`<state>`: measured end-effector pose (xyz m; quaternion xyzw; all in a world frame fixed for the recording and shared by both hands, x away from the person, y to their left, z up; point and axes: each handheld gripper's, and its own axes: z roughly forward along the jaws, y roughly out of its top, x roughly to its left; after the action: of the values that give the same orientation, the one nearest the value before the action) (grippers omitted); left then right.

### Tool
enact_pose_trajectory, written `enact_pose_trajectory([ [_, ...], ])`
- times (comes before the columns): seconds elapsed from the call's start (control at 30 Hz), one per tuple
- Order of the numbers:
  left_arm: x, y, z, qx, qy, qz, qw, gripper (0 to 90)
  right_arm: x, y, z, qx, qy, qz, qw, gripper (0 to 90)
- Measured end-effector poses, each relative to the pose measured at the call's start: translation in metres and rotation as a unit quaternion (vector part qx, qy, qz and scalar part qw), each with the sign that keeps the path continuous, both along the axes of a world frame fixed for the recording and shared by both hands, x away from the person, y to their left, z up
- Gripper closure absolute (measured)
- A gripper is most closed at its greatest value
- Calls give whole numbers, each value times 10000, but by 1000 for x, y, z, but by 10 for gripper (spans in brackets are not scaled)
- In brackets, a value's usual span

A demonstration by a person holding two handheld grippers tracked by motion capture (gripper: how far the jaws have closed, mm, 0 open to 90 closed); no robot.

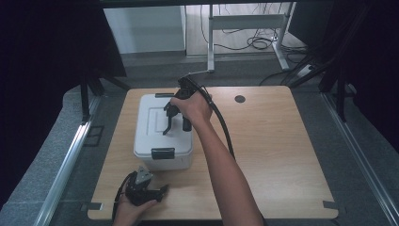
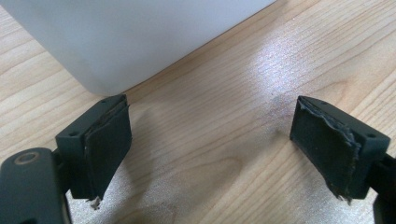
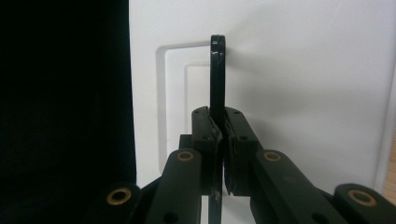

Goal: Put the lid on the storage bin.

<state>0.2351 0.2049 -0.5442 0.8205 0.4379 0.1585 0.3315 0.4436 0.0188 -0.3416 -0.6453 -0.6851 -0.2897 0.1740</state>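
Gripping black handle [image 3: 217, 74] of white box [image 1: 155, 136] | right tool [image 3: 221, 140] clamped | left tool [image 2: 210, 149] spread, holding nothing

no readable text, labels or numbers anywhere

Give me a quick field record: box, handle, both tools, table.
box: white lidded box on the wooden table, black latch on its near side
handle: black lid handle, raised upright
right tool: right tool shut on the handle, above the lid
left tool: left tool open, nothing between its pads, low over the table by the box's near corner
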Motion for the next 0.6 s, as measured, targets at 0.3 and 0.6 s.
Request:
enact_pose_trajectory([
  [0.3,0,0,0,-10,-5,2,10000,125,7,6,-12,-44,101,-51,9999,842],
  [0.6,0,0,0,-2,-2,-12,10000,126,8,6,-20,40,117,-103,9999,838],
])
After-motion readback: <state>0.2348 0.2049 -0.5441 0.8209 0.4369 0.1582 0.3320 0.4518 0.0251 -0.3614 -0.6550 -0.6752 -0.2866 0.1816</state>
